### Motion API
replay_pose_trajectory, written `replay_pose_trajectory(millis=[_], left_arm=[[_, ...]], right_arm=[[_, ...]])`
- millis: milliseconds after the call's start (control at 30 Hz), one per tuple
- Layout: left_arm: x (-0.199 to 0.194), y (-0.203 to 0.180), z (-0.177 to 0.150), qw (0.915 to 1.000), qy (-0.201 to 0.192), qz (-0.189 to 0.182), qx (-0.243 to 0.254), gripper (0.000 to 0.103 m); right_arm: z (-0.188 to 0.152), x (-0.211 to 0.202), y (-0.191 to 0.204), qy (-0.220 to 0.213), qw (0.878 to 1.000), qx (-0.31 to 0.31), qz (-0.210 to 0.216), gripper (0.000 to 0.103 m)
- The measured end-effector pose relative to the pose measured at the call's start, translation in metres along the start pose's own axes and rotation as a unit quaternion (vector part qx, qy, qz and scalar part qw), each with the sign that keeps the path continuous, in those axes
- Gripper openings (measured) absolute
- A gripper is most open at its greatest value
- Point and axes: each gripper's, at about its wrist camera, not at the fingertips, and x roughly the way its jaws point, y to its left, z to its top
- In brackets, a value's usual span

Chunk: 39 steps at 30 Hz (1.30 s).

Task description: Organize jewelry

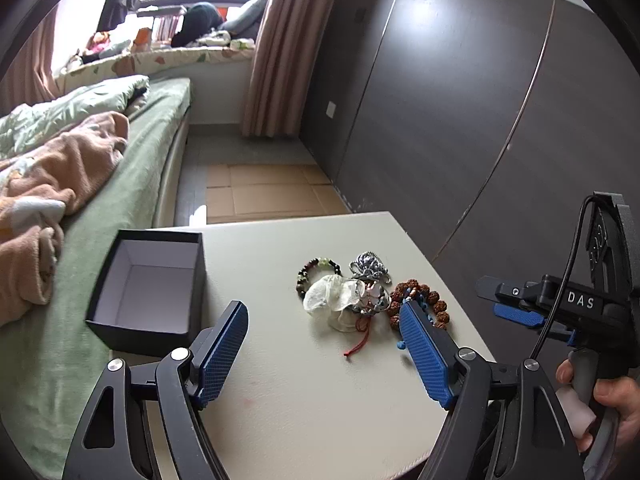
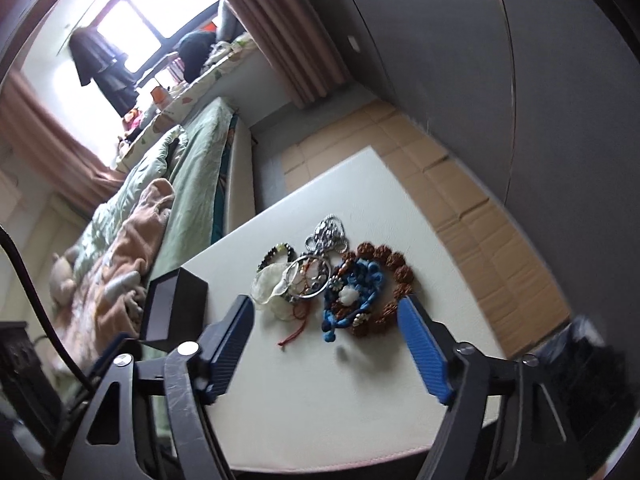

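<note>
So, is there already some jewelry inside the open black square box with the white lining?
No, the black square box shows only bare white lining, and the jewelry pile lies beside it on the white table.

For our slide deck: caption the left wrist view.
Open left gripper above a table, facing a jewelry pile beside an empty box.

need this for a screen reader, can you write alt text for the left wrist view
Open left tongs hover over a white table, facing a pile of jewelry: bead bracelets, a silver piece and a red cord. An open, empty black box sits at the table's left edge beside a bed; the right tongs wait at right.
</note>
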Motion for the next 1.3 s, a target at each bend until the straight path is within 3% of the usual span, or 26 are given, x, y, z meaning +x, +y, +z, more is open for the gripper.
replay_pose_trajectory(millis=[133, 267, 433, 900, 933, 1033, 1167, 1300], left_arm=[[0.012, -0.002, 0.001, 0.9999, 0.012, -0.003, 0.003, 0.069], [0.028, -0.003, 0.001, 0.9997, 0.025, -0.003, 0.004, 0.060], [0.049, -0.002, 0.002, 0.9993, 0.037, -0.001, 0.000, 0.052], [0.103, 0.009, 0.010, 0.9974, 0.071, -0.011, -0.008, 0.049], [0.106, 0.009, 0.009, 0.9972, 0.074, -0.011, -0.008, 0.049], [0.116, 0.007, 0.008, 0.9966, 0.081, -0.010, -0.002, 0.049], [0.128, 0.005, 0.003, 0.9957, 0.092, -0.007, 0.002, 0.049], [0.138, 0.005, 0.001, 0.9945, 0.105, -0.009, 0.000, 0.016]], right_arm=[[0.004, 0.020, -0.008, 0.024, 0.999, 0.029, 0.013, 0.070], [0.007, 0.045, -0.008, 0.049, 0.997, 0.048, 0.027, 0.054], [0.012, 0.079, -0.016, 0.073, 0.994, 0.081, 0.020, 0.043], [0.025, 0.118, -0.008, 0.097, 0.992, 0.076, -0.012, 0.041], [0.024, 0.118, -0.005, 0.097, 0.992, 0.073, -0.018, 0.037], [0.023, 0.122, -0.006, 0.103, 0.991, 0.077, -0.025, 0.012], [0.025, 0.119, -0.014, 0.093, 0.991, 0.098, -0.008, 0.010], [0.029, 0.106, -0.012, 0.069, 0.993, 0.099, 0.005, 0.010]])
